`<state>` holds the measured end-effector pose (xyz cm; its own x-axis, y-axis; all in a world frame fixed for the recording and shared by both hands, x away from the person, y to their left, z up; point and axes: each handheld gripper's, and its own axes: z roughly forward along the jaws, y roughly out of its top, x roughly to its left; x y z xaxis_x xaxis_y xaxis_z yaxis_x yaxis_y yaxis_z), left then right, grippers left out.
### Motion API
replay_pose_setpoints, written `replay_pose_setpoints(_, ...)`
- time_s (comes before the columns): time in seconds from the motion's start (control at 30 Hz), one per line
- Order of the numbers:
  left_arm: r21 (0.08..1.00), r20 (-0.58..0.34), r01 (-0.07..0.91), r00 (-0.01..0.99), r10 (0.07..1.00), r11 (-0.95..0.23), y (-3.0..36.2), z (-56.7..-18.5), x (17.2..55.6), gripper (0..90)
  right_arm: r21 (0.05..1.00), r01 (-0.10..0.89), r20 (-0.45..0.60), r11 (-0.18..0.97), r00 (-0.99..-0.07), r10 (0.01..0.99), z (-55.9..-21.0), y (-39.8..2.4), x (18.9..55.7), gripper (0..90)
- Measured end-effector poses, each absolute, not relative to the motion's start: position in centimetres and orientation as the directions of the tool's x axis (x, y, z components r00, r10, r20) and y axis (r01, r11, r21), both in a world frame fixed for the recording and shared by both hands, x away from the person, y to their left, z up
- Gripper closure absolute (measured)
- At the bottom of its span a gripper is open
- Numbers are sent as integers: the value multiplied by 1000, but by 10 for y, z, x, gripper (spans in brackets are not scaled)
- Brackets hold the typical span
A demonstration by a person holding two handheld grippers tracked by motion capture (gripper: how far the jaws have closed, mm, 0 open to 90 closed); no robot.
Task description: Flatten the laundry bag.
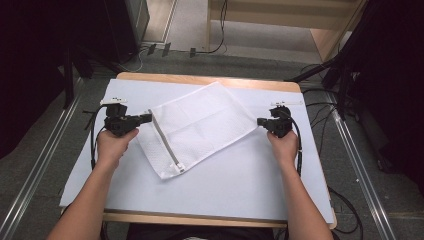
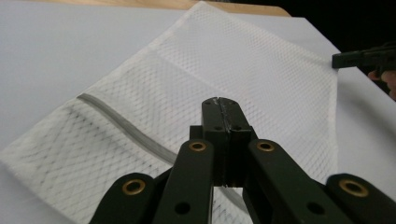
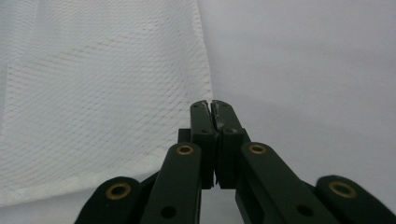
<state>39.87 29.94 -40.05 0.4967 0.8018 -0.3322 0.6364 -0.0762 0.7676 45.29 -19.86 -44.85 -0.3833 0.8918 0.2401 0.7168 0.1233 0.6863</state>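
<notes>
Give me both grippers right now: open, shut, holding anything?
Left gripper: shut, fingers together, nothing held; it sits over the zipper end of the white mesh bag.
Right gripper: shut, nothing held, just beside the bag's edge.

Right gripper point(image 3: 212, 105): jaws pressed together, nothing between them, tips poised above the white table cover point(image 3: 303, 70). White mesh bag point(image 3: 93, 93) lies flat, spread left of the jaws. Its hemmed edge runs down toward the tips, just beside them; contact cannot be told.
</notes>
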Motion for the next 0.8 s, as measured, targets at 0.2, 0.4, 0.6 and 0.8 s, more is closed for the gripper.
replay_pose_setpoints(0.2, 745, -322, 658, 497, 806, -108, 299, -406, 402, 900, 692, 713, 228, 111, -362, 904, -449, -209, 455, 894)
replay_pose_setpoints(0.4, 721, -303, 678, 497, 813, -146, 298, -410, 406, 883, 679, 727, 244, 102, -354, 903, -452, -211, 457, 842)
replay_pose_setpoints(0.6, 703, -210, 676, 494, 844, -221, 301, -409, 416, 702, 718, 688, 229, 102, -373, 899, -439, -208, 447, 740)
replay_pose_setpoints(0.8, 687, -197, 689, 481, 854, -230, 311, -408, 444, 673, 737, 658, 211, 153, -440, 873, -431, -194, 429, 740)
